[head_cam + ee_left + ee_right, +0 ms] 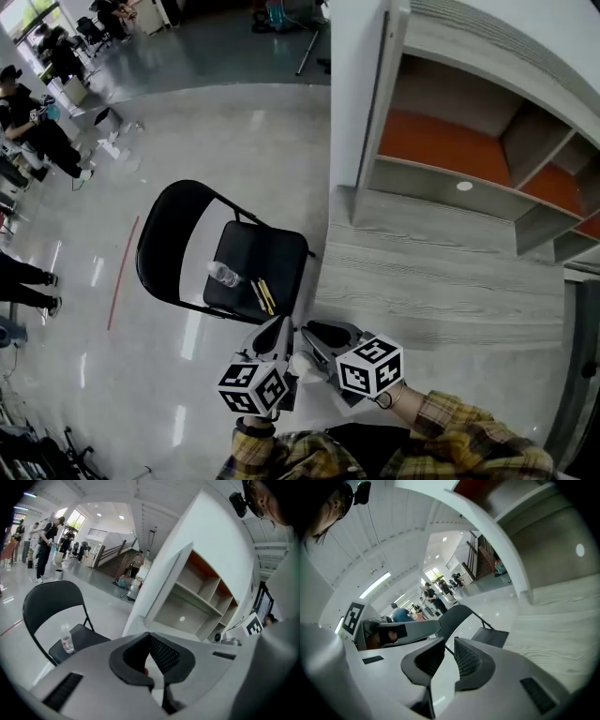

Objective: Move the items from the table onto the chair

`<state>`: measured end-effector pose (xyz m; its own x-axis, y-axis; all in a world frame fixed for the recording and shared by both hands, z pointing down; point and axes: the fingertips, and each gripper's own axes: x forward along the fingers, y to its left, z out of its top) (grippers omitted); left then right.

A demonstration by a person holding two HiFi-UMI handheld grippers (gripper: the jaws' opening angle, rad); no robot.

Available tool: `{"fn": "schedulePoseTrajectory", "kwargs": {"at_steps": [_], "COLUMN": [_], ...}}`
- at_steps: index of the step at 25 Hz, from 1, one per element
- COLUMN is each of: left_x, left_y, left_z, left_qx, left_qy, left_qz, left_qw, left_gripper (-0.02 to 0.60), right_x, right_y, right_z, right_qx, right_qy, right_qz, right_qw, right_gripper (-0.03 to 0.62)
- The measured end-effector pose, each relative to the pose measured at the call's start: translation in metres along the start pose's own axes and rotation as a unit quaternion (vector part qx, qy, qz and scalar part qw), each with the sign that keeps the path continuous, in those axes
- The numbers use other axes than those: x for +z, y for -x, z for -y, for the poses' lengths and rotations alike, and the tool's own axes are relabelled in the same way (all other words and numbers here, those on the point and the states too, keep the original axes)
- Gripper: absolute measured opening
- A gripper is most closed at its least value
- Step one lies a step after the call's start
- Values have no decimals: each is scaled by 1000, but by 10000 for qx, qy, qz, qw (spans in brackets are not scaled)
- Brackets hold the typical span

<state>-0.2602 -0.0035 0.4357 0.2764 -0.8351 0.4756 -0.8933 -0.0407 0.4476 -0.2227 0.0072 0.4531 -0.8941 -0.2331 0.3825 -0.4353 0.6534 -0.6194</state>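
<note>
A black folding chair [187, 220] stands on the shiny floor beside the grey wood-grain table [441, 272]. On its seat lie a clear water bottle [223, 274] and two or three thin yellow sticks [263, 296]. Both grippers hover side by side near the chair's front edge, pointing at it. My left gripper [279, 328] has its fingertips touching; I see nothing sticking out past them. The right gripper [323, 334] shows a narrow gap with only floor behind it. The left gripper view shows the bottle [67, 639] upright on the chair [47, 602].
A white shelf unit [469, 150] with orange back panels stands at the table's far side, with a white wall panel [361, 84] left of it. People [28, 122] stand far off at the left. A red line [122, 272] runs along the floor left of the chair.
</note>
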Motion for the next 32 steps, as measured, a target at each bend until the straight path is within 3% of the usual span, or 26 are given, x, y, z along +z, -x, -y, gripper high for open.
{"fn": "schedulePoseTrajectory", "kwargs": {"at_steps": [8, 17, 24, 32], "left_x": [0, -38, -61, -72], "left_y": [-62, -107, -121, -115], "left_z": [180, 346, 419, 452], "left_qx": [-960, -1730, -2213, -2587], "left_qy": [-575, -1033, -1385, -1618], "left_qz": [-6, -168, -401, -547], "left_qw": [9937, 9794, 9645, 9507], "left_gripper": [3, 3, 3, 3], "right_x": [54, 65, 57, 54], "right_y": [187, 373, 460, 497], "right_z": [76, 152, 180, 181], "right_qx": [-574, -1545, -2076, -2597], "right_qy": [250, 508, 670, 744], "right_qz": [958, 1609, 1866, 2126], "right_qw": [9934, 9735, 9579, 9390], "right_gripper": [67, 41, 24, 18]}}
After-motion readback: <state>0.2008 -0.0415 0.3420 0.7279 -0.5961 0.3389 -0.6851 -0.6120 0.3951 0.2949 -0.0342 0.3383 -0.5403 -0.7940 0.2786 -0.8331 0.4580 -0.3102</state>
